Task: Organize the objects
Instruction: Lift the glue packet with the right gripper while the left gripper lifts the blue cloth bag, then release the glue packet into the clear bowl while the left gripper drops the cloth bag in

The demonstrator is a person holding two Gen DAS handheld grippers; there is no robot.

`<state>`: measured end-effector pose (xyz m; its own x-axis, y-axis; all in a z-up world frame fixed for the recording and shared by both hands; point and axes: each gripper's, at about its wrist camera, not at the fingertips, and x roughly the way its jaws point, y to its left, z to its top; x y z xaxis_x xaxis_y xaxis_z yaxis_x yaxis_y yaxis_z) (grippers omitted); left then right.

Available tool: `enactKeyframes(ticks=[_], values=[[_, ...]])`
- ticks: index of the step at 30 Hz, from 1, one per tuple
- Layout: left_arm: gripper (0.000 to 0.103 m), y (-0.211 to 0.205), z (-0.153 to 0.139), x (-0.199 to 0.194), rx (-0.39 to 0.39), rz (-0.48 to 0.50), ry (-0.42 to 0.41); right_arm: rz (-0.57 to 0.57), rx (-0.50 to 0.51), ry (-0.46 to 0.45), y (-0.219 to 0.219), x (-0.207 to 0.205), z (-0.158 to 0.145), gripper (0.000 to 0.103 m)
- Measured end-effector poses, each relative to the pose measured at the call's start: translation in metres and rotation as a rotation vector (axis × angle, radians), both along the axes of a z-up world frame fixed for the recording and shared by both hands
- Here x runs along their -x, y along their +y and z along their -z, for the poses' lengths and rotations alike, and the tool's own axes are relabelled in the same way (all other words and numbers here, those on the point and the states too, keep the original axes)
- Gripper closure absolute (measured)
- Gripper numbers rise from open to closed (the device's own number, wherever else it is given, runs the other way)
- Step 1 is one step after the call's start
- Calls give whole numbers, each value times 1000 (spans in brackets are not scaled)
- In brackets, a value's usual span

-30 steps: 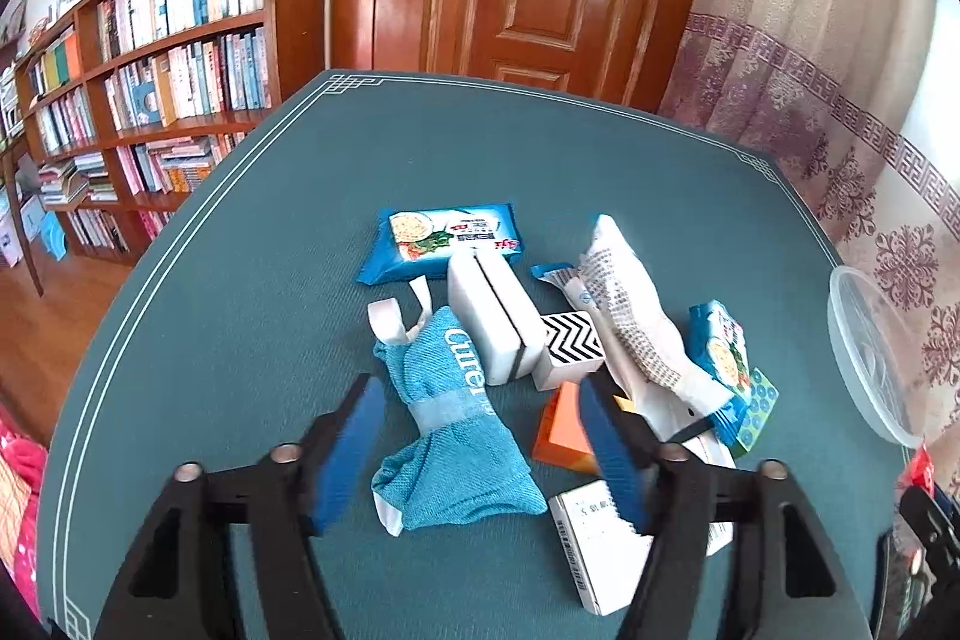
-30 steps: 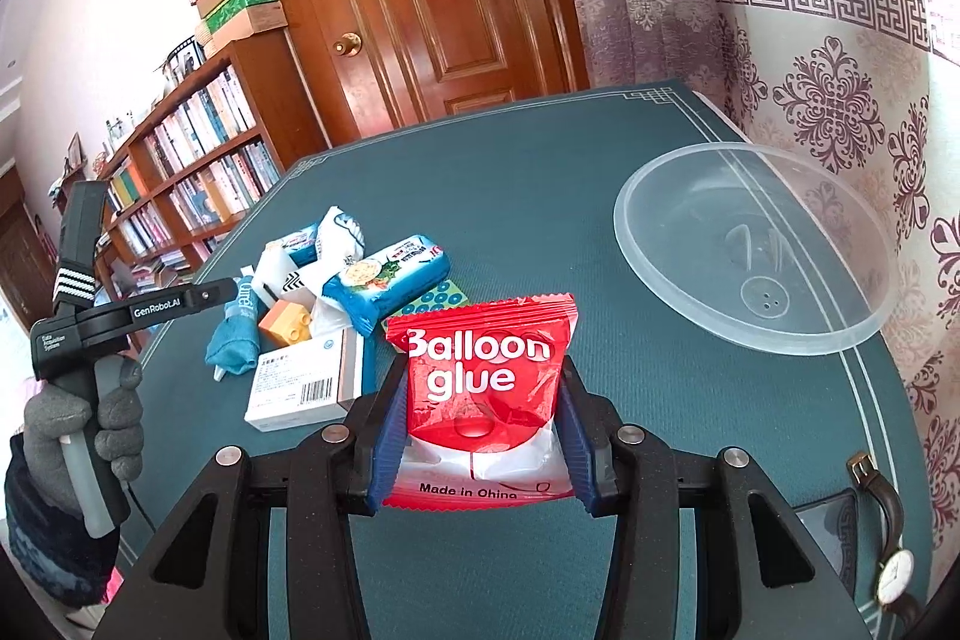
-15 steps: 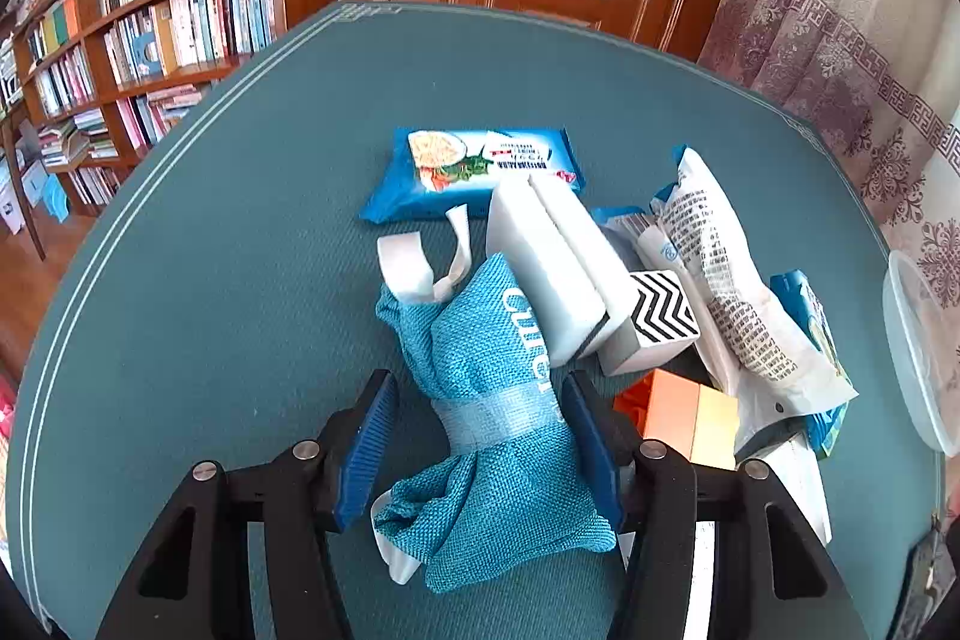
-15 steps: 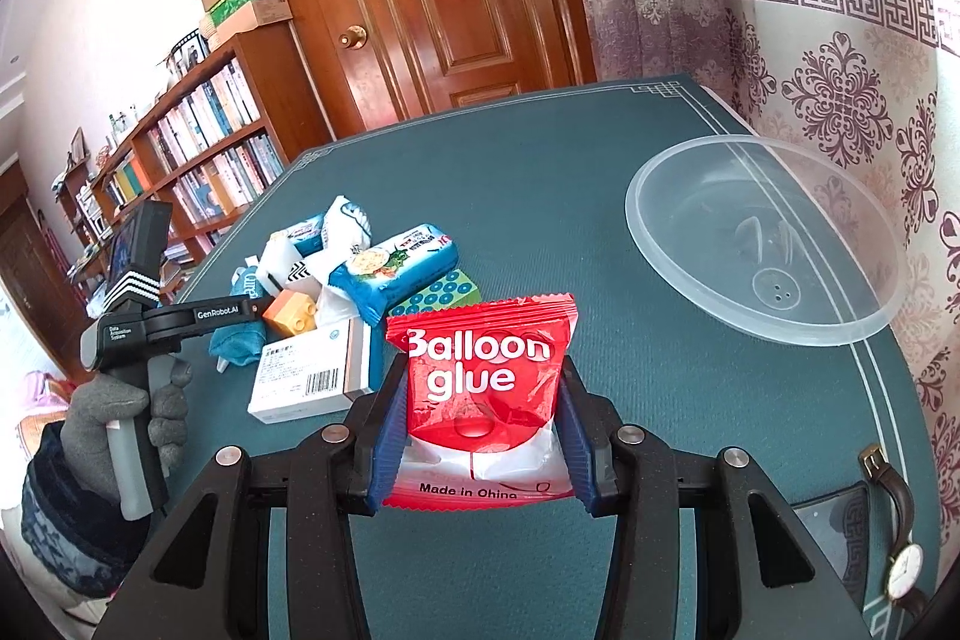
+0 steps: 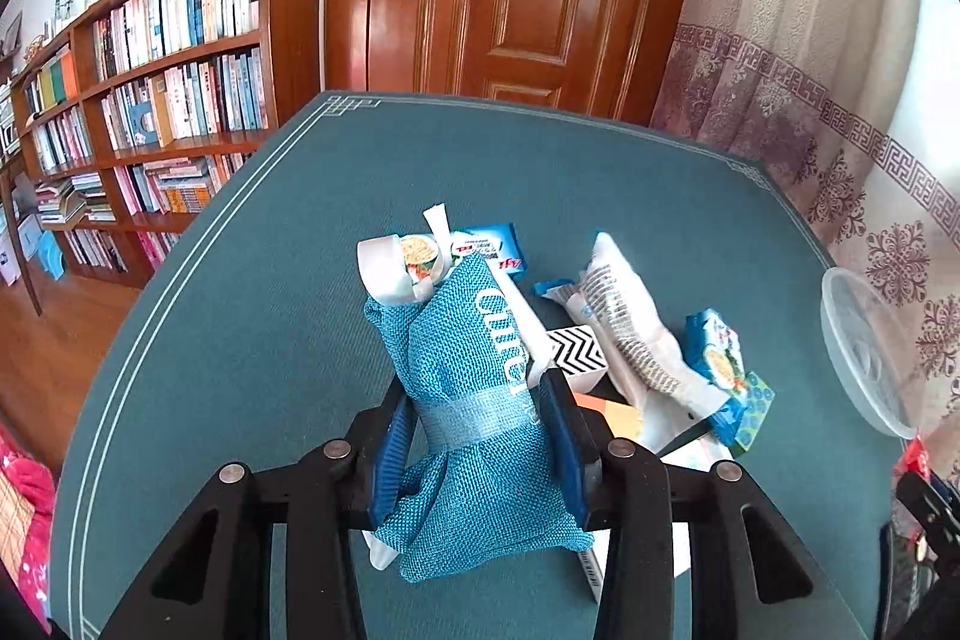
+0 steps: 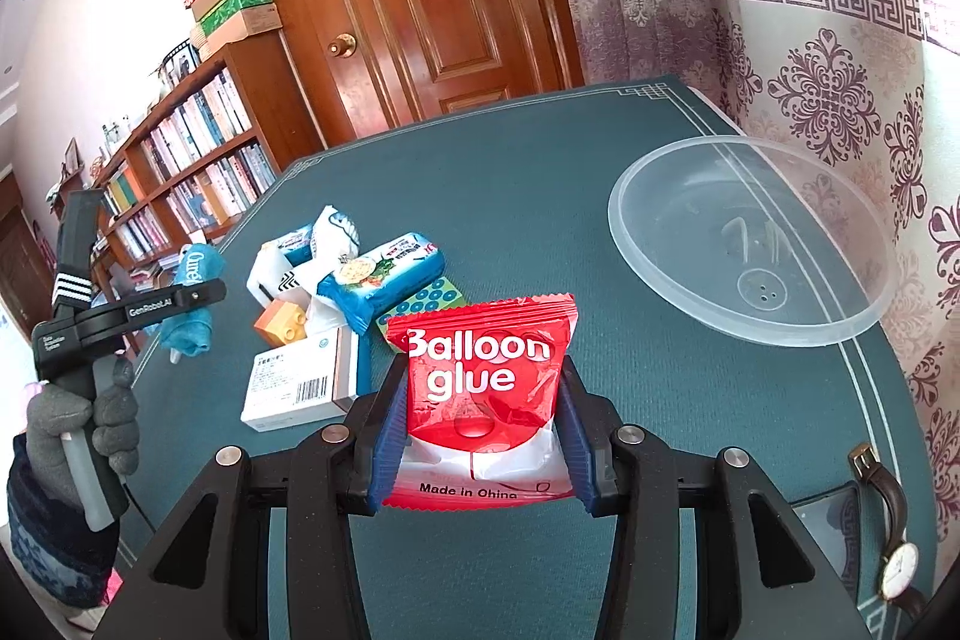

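My left gripper (image 5: 478, 391) has its jaws closing around the banded waist of a blue knitted cloth bundle (image 5: 456, 328); both pads press on it. In the right wrist view the bundle (image 6: 195, 322) hangs in that gripper (image 6: 180, 295) above the table's left edge, held by a gloved hand (image 6: 72, 418). My right gripper (image 6: 483, 370) is shut on a red "Balloon glue" packet (image 6: 486, 418), held upright over the green table (image 6: 510, 172).
A pile lies mid-table: a white barcode box (image 6: 300, 388), an orange brick (image 6: 282, 325), blue noodle packets (image 6: 384, 280), a white bag (image 5: 624, 322) and a zigzag box (image 5: 576, 349). A clear plastic bowl (image 6: 690, 292) sits right. A wristwatch (image 6: 894, 550) lies near the right edge.
The left jaws moved in around the blue cloth bundle and closed on its band; the bundle now stands lifted off the pile. The right gripper and its red packet stayed put.
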<state>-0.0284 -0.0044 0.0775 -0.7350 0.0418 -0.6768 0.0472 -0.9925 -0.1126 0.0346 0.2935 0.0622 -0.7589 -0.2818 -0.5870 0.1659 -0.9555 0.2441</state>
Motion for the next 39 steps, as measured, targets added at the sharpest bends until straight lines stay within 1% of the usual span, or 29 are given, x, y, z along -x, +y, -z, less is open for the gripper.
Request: enactKeyframes(ticks=[3,7,13,17,20,23,33,36,39], values=[[59,11,-12,-5,-2,44,29,21,2,5,7,0,-3,57],[59,33,-20,-9,-2,120,48,68,2,5,22,3,-8,57],[59,67,-23,-8,4,223,52,158,-11,5,53,11,-16,57],[59,86,-23,-6,-5,273,45,208,4,-4,77,23,-20,57],[59,98,-25,-3,-14,303,39,246,12,-14,93,32,-20,57],[59,109,-25,-2,-12,324,36,290,-2,-26,107,42,-20,57],[59,142,-25,7,-5,391,21,408,-28,-61,149,73,-7,55],[59,153,-26,11,-2,412,18,413,-37,-76,153,76,-3,52],[59,166,-25,14,2,433,15,406,-38,-68,155,71,-1,49]])
